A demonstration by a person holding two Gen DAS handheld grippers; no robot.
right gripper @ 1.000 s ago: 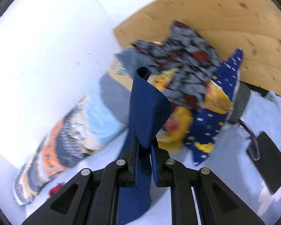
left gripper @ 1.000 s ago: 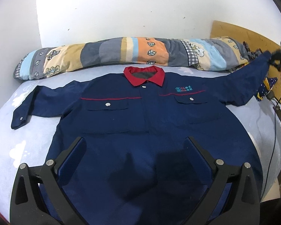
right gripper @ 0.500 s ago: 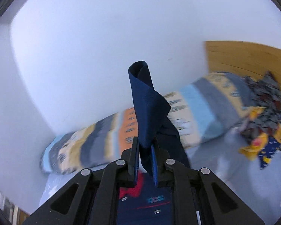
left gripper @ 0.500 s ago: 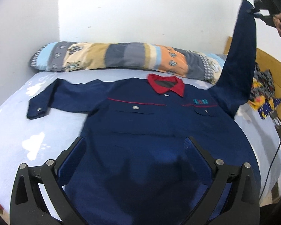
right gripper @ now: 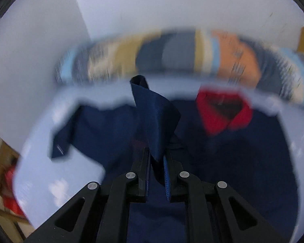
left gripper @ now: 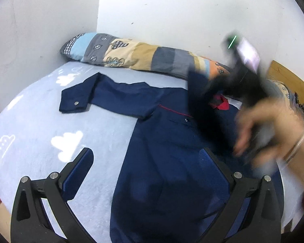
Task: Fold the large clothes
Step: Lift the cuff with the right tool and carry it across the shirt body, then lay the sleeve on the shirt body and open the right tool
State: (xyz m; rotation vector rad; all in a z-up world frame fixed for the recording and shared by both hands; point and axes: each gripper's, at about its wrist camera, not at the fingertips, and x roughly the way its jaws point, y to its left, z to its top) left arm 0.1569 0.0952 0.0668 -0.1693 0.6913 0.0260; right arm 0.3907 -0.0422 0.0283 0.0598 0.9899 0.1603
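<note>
Here the right gripper (right gripper: 156, 162) has its black jaws pressed together on the cuff end of a navy blue sleeve (right gripper: 154, 117), which stands up in a soft curl beyond the blue pads. Blur smears everything around that sleeve, so the gripper is in quick motion over the garment. Below it the navy work shirt (right gripper: 243, 158) with its red collar (right gripper: 223, 111) lies flat, front up, across the middle of the pale blue bed sheet (right gripper: 56, 174), collar towards the striped patchwork bolster (right gripper: 172, 54) along the wall edge of the bed.

In the left wrist view the left gripper (left gripper: 148, 172) is spread wide and holds nothing; it hangs over the shirt's hem at the near edge of the bed. The other sleeve (left gripper: 111, 97) lies stretched out towards the corner of the walls, its cuff snap showing. A blurred hand (left gripper: 269, 125) bearing the right gripper crosses above the shirt's chest.

I judge this the first fold: carrying one sleeve across the body. Next, the cuff wants laying down flat on the chest before release, and the left gripper could then take the far sleeve.
</note>
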